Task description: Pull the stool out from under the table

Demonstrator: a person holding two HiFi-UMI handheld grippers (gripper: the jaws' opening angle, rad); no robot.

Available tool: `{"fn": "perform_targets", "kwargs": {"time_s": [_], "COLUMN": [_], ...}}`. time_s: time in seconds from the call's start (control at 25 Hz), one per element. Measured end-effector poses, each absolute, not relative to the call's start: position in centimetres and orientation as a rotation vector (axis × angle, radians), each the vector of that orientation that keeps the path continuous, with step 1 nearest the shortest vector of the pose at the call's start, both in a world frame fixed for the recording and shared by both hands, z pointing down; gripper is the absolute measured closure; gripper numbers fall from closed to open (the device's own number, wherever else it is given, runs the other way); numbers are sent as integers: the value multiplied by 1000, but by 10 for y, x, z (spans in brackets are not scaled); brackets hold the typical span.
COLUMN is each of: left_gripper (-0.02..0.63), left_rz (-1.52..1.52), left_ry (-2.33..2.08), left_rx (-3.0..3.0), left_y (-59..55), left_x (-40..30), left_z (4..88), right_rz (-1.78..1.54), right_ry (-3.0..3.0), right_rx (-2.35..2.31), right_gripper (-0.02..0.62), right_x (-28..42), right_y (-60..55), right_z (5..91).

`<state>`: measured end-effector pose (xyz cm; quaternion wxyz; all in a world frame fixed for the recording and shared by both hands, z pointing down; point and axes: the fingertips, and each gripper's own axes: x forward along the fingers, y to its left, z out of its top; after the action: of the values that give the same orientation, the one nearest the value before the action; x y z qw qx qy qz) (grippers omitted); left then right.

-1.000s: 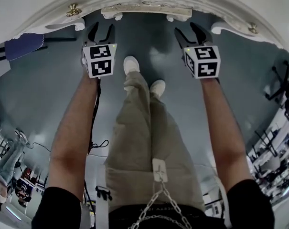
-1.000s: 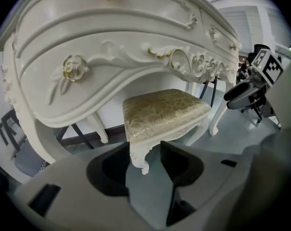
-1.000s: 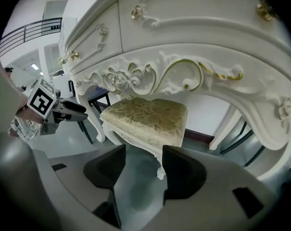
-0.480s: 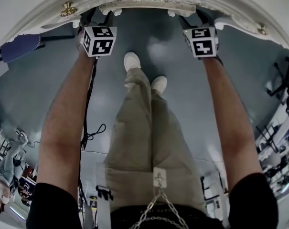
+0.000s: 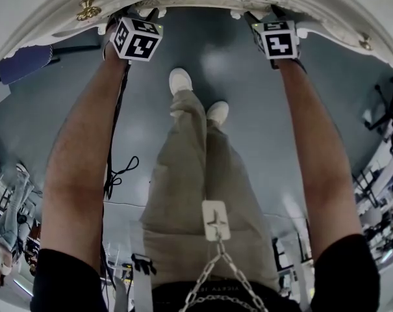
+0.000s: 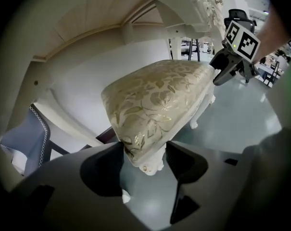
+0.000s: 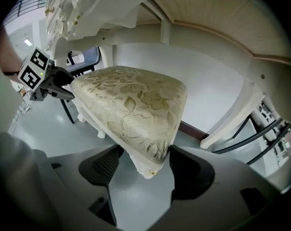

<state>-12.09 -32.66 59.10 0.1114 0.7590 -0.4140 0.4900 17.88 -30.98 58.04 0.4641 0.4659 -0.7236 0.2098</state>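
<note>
Left gripper (image 6: 143, 160): jaws spread wide, just been opening; front corner of stool (image 6: 159, 95) seat between them, pads not clamped. Right gripper (image 7: 145, 163): same at other front corner. Stool stands under table (image 6: 87, 28), seat beneath its underside. Judgement: hold on seat being set. Recommend: take both corners deeper between pads, close evenly on seat rim, draw straight back and level, stool legs off table legs, shoes (image 5: 180, 82) kept clear.

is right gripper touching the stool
Cannot tell. The right gripper, its jaws just opening wider, straddles a corner of the stool in the right gripper view; neither gap nor contact is plain.
</note>
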Motion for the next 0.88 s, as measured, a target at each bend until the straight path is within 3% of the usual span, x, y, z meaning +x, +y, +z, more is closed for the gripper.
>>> {"fn": "perform_targets", "kwargs": {"time_s": [0.88], "left_gripper": [348], "left_rz": [1462], "left_ry": [-1277], "left_rx": [2110], "left_y": [-276], "left_x": [-113], "left_z": [589], "right_rz": [601], "right_ry": [-1717], "right_rx": [1150], "right_gripper": [295], "right_x": [187], "right_y": [-273], "right_z": [598]}}
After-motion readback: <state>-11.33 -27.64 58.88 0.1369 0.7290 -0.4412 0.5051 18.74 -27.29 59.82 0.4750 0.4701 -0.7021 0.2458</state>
